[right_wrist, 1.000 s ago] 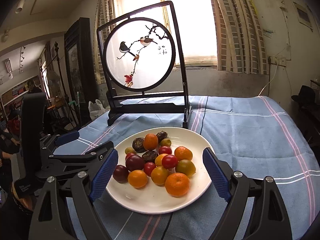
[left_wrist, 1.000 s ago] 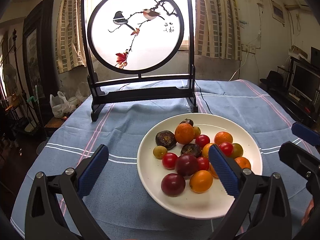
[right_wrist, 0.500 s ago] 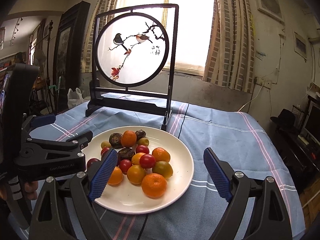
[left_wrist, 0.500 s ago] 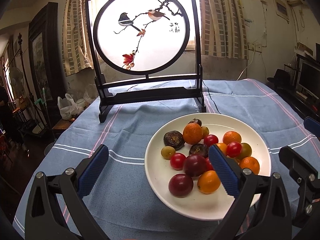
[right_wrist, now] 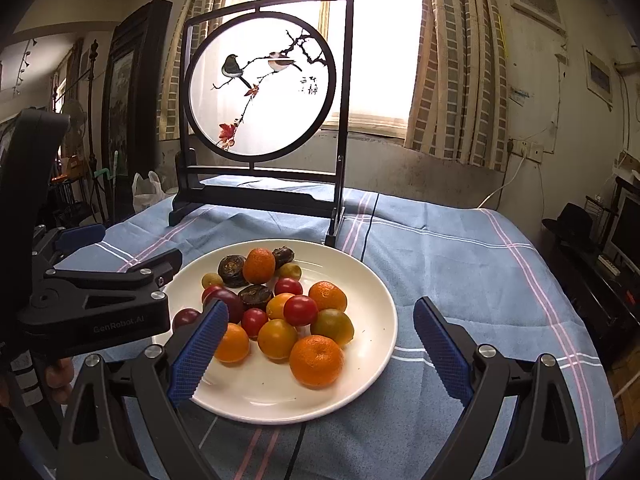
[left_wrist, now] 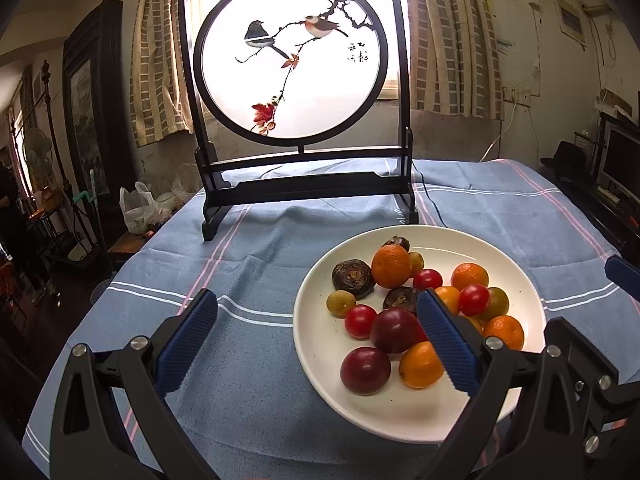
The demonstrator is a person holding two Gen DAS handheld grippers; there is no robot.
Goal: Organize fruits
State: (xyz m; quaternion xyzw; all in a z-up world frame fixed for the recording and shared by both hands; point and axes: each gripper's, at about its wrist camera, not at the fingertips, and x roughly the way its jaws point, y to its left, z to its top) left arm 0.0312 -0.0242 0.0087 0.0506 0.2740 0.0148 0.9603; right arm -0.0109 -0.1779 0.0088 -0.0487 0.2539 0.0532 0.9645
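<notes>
Both grippers, left gripper (left_wrist: 316, 344) and right gripper (right_wrist: 320, 354), spread, empty, jaws of the right just widened; nearest mandarin (right_wrist: 316, 360) on plate (right_wrist: 372, 344) best straddled squarely.

Both grippers matte black plastic, angular arms; silver round screws at the joints; blue ribbed pads on the fingers (right_wrist: 199, 354); left gripper (left_wrist: 316, 338) and right gripper (right_wrist: 320, 350) same build; left unit's side reads "GenRobot.AI" in faint grey; fingers of a hand (right_wrist: 60, 378) wrapped on its handle.
</notes>
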